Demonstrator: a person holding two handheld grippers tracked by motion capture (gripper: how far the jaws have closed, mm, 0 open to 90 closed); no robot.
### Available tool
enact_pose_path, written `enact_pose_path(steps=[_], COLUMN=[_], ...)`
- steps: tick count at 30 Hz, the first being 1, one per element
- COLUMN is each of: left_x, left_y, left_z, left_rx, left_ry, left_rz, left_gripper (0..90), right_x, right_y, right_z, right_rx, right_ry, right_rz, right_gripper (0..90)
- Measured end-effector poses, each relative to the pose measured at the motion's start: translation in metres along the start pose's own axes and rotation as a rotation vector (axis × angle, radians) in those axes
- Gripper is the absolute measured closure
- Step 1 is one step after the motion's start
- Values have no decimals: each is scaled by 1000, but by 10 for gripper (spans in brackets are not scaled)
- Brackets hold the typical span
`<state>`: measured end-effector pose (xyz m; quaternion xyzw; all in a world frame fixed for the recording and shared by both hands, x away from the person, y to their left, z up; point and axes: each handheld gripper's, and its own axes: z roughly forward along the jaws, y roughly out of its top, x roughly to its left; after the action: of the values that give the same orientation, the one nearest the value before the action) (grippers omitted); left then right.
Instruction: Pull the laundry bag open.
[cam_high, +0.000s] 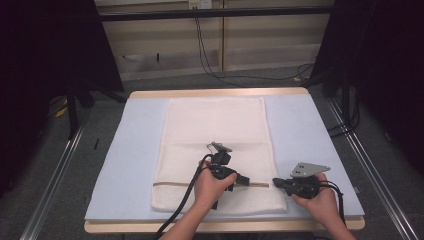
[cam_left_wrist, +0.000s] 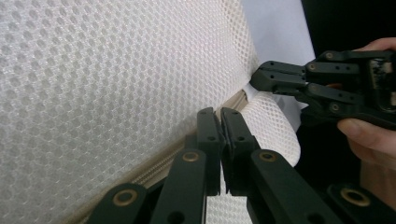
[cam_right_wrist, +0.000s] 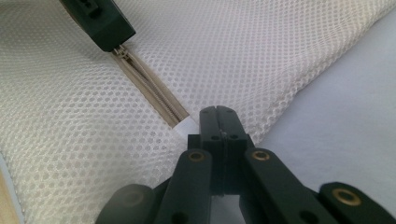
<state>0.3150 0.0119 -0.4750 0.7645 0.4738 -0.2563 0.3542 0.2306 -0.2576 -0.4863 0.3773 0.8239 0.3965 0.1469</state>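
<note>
With the right gripper clamped on the mesh bag's edge and the left gripper's fingers together on the zipper, a hard tug could slip either grip.

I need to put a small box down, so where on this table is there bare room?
The blue mat lies bare left of the mesh bag, and again right of it. Crowded: the bag's near edge, where the left gripper and right gripper meet along the zipper.

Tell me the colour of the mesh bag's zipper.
Beige zipper, clearest in the right gripper view.
</note>
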Motion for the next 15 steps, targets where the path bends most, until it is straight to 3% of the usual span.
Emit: enact_pose_path(steps=[14,15], left_x=[11,11], left_y=[-5,-5], left_z=[-18,-20], left_rx=[-5,-10], left_ry=[8,25], left_rz=[-21,-15], left_gripper=[874,874], right_x=[0,0], right_y=[0,0], right_z=[0,0], right_rx=[-2,-1], right_ry=[4,4], right_rz=[8,8], right_gripper=[900,900])
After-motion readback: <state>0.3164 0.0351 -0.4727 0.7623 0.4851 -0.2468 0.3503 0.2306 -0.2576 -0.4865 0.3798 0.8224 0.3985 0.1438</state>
